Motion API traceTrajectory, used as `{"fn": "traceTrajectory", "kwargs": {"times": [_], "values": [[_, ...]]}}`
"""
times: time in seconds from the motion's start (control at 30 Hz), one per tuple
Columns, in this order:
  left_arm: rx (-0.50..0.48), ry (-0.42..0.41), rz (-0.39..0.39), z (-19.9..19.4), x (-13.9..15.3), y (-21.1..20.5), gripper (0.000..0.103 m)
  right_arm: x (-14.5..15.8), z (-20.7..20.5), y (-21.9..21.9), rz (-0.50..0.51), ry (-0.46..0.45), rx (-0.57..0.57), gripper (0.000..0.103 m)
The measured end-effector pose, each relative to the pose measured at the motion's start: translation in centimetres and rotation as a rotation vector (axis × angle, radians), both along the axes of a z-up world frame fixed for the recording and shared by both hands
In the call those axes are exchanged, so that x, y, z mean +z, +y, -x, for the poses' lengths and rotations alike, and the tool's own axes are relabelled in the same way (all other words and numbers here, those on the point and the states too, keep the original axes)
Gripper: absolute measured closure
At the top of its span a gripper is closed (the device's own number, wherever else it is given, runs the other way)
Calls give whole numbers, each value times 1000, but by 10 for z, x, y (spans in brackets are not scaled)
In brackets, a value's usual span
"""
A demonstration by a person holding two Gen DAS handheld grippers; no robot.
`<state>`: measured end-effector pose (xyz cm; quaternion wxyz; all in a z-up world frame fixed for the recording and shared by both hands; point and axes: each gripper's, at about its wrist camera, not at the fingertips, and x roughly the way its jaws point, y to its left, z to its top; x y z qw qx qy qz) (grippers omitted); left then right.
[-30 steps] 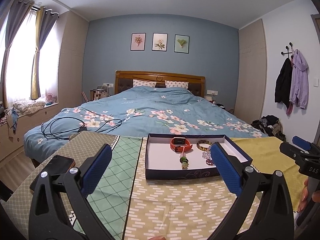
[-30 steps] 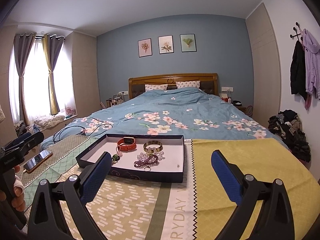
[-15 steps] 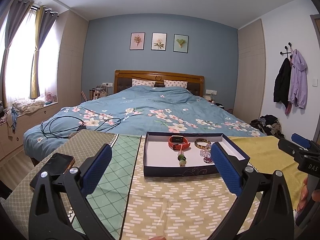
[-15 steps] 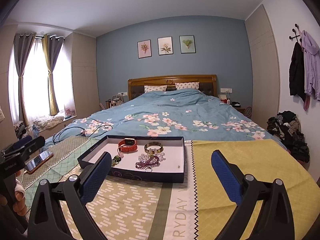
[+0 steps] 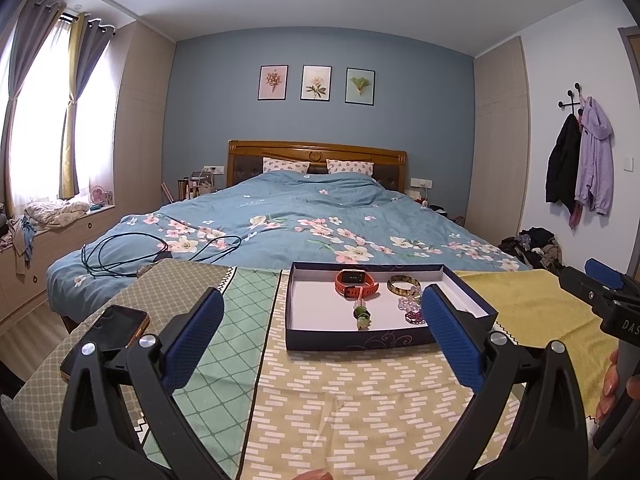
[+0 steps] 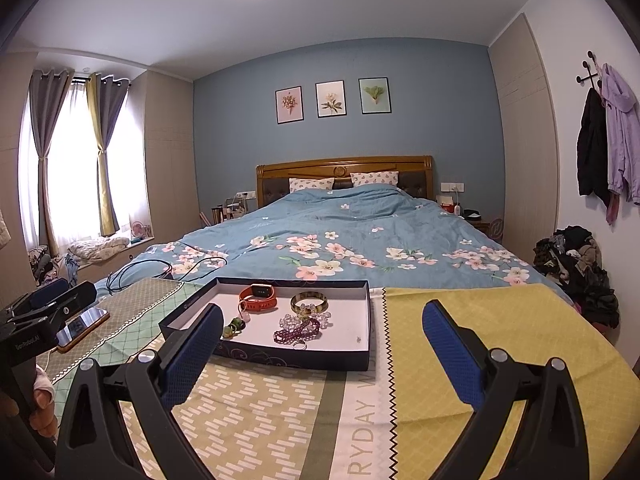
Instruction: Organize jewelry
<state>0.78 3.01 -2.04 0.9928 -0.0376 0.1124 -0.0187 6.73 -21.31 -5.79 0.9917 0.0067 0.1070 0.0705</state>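
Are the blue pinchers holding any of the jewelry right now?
No. Both the left gripper and the right gripper are open and empty. The orange watch and beads lie untouched in the box.

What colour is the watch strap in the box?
Orange-red watch strap; it shows best in the right wrist view.

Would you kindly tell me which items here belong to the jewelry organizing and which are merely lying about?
For the job:
- dark box
- orange watch
- gold bangle
- purple bead bracelet
- clear bead bracelet
- small ring
- green bead charm

Lying about:
- phone
- black cable on the bed
- clothes pile
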Motion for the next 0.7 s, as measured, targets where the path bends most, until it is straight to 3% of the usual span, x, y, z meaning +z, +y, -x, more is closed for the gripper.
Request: {"fn": "traceTrajectory", "kwargs": {"times": [0.7], "values": [[2,-4,-2,2,1,-2,6,1,3,0,-1,-3,4,7]]}}
